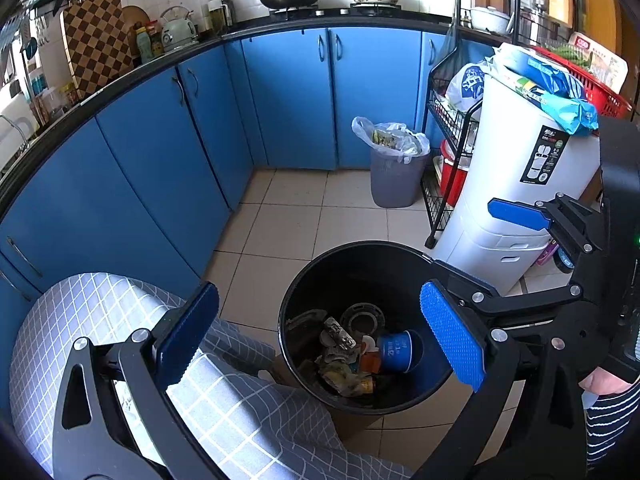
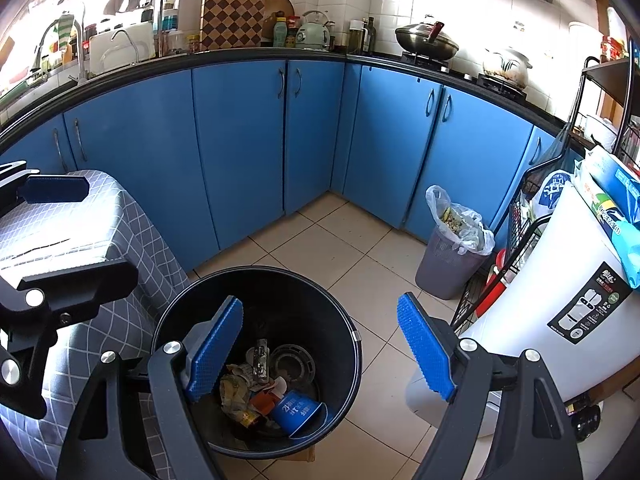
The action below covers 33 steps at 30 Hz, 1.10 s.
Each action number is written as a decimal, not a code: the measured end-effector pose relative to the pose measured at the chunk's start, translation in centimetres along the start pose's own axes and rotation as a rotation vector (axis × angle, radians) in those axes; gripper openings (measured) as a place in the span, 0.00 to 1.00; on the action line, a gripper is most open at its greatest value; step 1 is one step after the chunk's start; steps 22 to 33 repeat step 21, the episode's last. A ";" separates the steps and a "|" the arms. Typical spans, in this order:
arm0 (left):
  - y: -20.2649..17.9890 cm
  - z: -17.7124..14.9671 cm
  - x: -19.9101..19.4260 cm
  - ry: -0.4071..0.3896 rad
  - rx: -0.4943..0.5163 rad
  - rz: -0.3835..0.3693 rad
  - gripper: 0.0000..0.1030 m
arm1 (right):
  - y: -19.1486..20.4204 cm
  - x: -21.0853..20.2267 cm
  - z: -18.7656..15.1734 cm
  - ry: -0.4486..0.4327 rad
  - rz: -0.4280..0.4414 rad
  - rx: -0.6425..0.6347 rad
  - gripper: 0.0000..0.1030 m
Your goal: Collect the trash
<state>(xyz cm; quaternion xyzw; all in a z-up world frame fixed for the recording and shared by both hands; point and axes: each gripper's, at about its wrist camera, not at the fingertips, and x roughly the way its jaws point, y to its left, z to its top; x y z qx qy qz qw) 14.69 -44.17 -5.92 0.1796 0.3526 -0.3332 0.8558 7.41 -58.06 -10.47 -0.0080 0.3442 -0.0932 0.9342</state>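
Two empty grippers hang over a round black plastic trash bin (image 2: 256, 360) on the tiled floor (image 2: 320, 240).

The left gripper (image 1: 316, 336) is wide open with nothing in it, and so is the right gripper (image 2: 320, 352). Inside the bin lie a blue paper cup (image 2: 298, 410) on its side, crumpled wrappers (image 2: 236, 394) and an orange scrap (image 2: 262, 400). A grey checked cloth (image 2: 100, 232) covers something just beside the bin. A grey basket with a white plastic bag (image 2: 452, 256) stands farther off, by the blue cupboard doors (image 2: 240, 140).
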 end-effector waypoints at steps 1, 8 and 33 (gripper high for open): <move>0.0 0.0 0.0 0.000 -0.001 -0.005 0.96 | -0.1 0.0 0.0 0.000 0.001 0.002 0.75; 0.1 -0.1 -0.2 0.006 -0.001 -0.020 0.96 | -0.2 0.0 -0.1 0.001 0.005 0.002 0.75; -0.1 -0.2 -0.2 0.012 0.019 0.013 0.96 | -0.1 -0.2 0.0 -0.002 0.005 -0.001 0.75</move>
